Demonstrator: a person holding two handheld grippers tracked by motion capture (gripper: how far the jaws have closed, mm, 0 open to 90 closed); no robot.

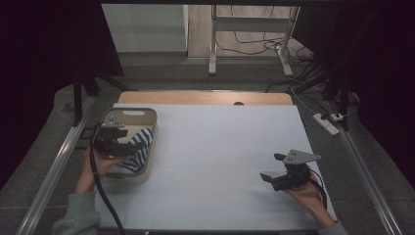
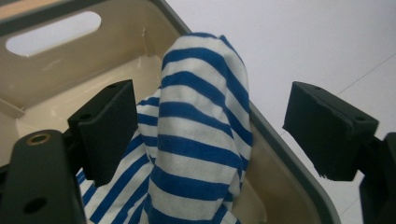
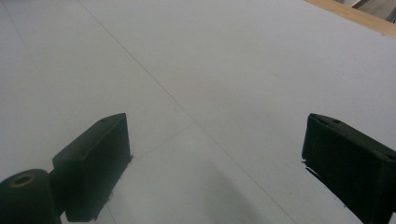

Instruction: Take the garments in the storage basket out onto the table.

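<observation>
A: Where's the cloth sitting?

B: At the left of the high view, the blue-and-white striped soft cloth (image 1: pixel 140 149) is bunched inside the cream plastic bin with rounded corners and a slot handle (image 1: pixel 128 112), and part of it laps up onto the bin's right wall. In the left gripper view it rises as a rounded hump in mid-frame, draped on the rim.

A: And the left gripper (image 2: pixel 210 135)?

B: Hovering over the bin with its jaws spread wide, one on each side of the hump and closed on nothing. The left-hand pad sits just beside the fabric; I cannot tell if it touches.

A: How would the cloth behave if taken?

B: I judge it light, limp and not at all fragile. It should crumple under the pads and trail below them when lifted, perhaps dragging on the rim. The raised fold at the top of the hump looks the best place to pinch, taking several layers so it doesn't slip.

A: The right gripper (image 1: pixel 275 168)?

B: At the lower right of the high view, jaws apart and empty, above the bare white tabletop (image 1: pixel 220 147).
</observation>
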